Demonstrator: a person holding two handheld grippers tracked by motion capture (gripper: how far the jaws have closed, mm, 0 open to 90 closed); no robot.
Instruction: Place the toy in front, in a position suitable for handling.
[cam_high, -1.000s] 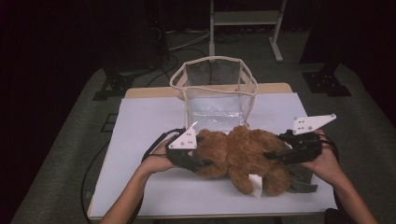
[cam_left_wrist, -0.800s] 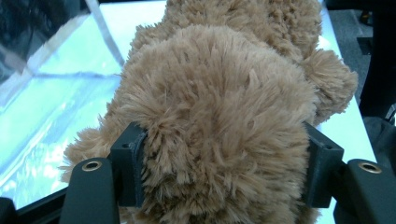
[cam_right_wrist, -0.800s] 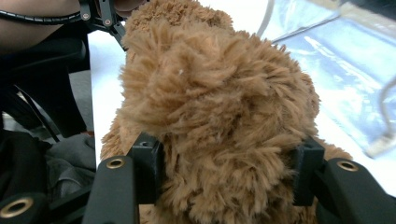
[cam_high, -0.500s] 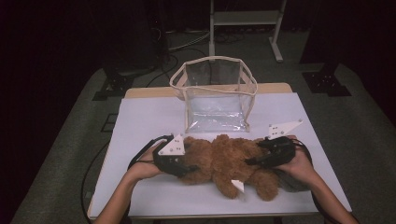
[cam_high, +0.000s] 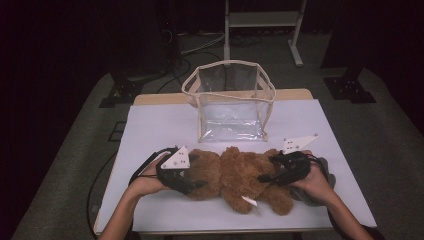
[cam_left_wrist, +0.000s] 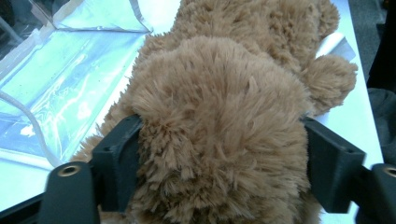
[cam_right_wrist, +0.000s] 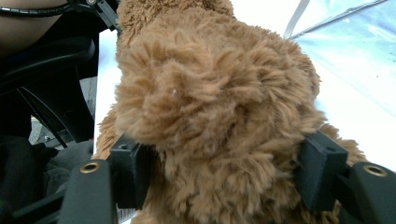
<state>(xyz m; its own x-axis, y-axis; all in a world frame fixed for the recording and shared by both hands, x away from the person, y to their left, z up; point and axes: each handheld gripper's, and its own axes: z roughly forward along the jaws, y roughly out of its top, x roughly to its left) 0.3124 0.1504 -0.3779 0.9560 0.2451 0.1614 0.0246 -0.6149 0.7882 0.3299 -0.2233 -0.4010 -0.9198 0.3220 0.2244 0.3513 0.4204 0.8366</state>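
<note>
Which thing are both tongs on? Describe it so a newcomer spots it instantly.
Start at the white table, then the clear bag standing at its far side. Just in front of the bag lies a teddy bear between the two hands: the one brown, furry thing there.

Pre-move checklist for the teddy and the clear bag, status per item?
1. Brown plush teddy bear lying flat on the white table cover: ok.
2. Left tool straddles one end of the bear, its jaws just opening: ok; whether the pads press the plush: cannot tell.
3. Right tool straddles the other end, its jaws also just opening: ok; grip: cannot tell.
4. Clear plastic bag with beige trim upright, mouth open: ok.
5. Path from the bear to the bag free of other things: ok.
</note>
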